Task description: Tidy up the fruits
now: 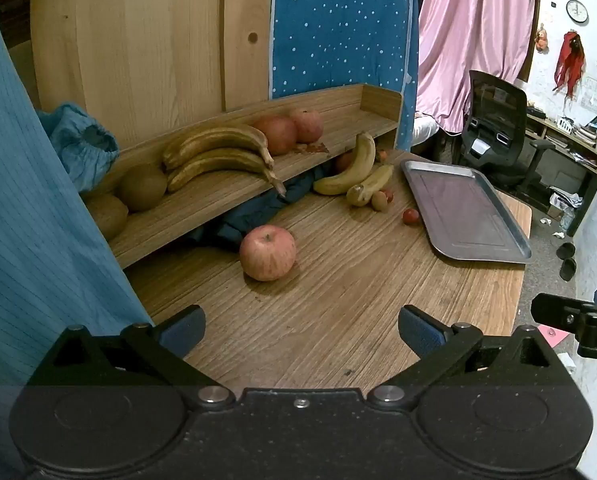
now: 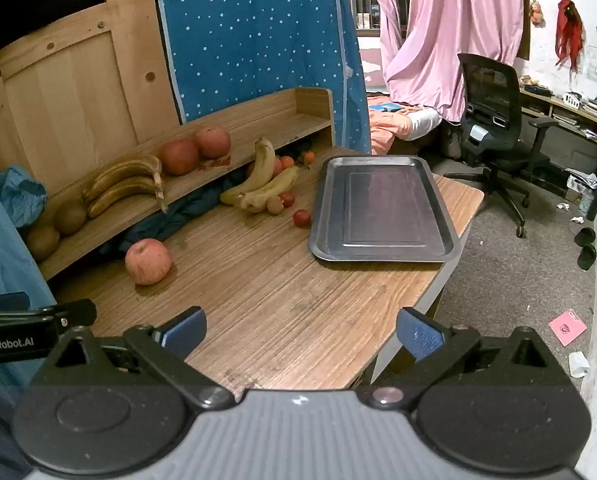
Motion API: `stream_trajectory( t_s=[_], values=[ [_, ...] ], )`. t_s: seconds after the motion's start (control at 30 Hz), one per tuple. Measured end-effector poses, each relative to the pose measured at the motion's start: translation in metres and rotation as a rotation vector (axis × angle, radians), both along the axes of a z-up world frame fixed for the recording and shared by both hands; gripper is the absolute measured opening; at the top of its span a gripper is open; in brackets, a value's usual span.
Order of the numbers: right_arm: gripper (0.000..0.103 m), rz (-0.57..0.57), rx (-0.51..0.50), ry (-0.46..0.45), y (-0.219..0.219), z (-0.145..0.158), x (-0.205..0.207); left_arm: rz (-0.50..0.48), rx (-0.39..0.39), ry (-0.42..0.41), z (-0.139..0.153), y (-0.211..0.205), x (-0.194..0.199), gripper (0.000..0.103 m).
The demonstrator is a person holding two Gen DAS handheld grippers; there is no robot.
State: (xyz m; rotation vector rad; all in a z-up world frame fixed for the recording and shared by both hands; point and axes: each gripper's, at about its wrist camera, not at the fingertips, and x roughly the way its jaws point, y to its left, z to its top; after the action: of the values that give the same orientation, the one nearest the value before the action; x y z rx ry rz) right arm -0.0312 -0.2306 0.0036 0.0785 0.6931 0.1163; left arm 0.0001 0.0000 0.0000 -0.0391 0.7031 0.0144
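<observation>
left gripper [image 1: 301, 330] wide, empty, lower centre, aimed at apple [image 1: 268, 252] mid-frame | right gripper [image 2: 301, 330] wide, empty, facing tray [image 2: 438, 216] right of centre | bananas [image 2: 264, 184], tomato [image 2: 301, 218] loose beside tray, likely awaiting sorting | shelf [image 1: 338, 120] upper left already bears fruit

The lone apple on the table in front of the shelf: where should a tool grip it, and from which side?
Grip the apple across its widest middle, coming from above and the near side. It sits upright with the stem dimple facing up, clear table on its front and right, while the shelf and dark cloth crowd it behind. The left tool is open, likely wide enough.
</observation>
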Motion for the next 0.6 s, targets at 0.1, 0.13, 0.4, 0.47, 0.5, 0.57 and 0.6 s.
stream_trajectory(
  t_s=[0.1, 0.13, 0.4, 0.47, 0.5, 0.57, 0.6],
  values=[
    [0.103, 0.000, -0.001, 0.002, 0.0003, 0.0000, 0.0009, 0.000, 0.000, -0.001, 0.0000, 0.0000, 0.0000, 0.102],
    [0.103, 0.000, -0.001, 0.002, 0.0004, 0.0000, 0.0012, 0.000, 0.001, -0.002, 0.0000, 0.0000, 0.0000, 0.102],
    [0.103, -0.001, -0.001, 0.004, 0.0008, 0.0000, 0.0025, 0.000, 0.001, 0.000, -0.0001, -0.0001, 0.0000, 0.102],
    [0.103, -0.001, -0.001, 0.003, 0.0007, 0.0002, 0.0020, 0.000, 0.001, 0.000, 0.0000, 0.0000, -0.0002, 0.102],
    [0.103, -0.002, -0.001, 0.003, 0.0006, 0.0002, 0.0017, 0.000, 0.001, 0.001, 0.0000, 0.0001, -0.0006, 0.102],
    [0.103, -0.001, -0.001, 0.006, 0.0006, -0.0003, 0.0029, 0.001, 0.002, 0.002, 0.0000, 0.0001, -0.0004, 0.102],
    [0.103, 0.000, 0.000, 0.007, 0.0005, -0.0004, 0.0030, 0.001, 0.002, 0.003, 0.0000, 0.0001, -0.0004, 0.102]
  ],
)
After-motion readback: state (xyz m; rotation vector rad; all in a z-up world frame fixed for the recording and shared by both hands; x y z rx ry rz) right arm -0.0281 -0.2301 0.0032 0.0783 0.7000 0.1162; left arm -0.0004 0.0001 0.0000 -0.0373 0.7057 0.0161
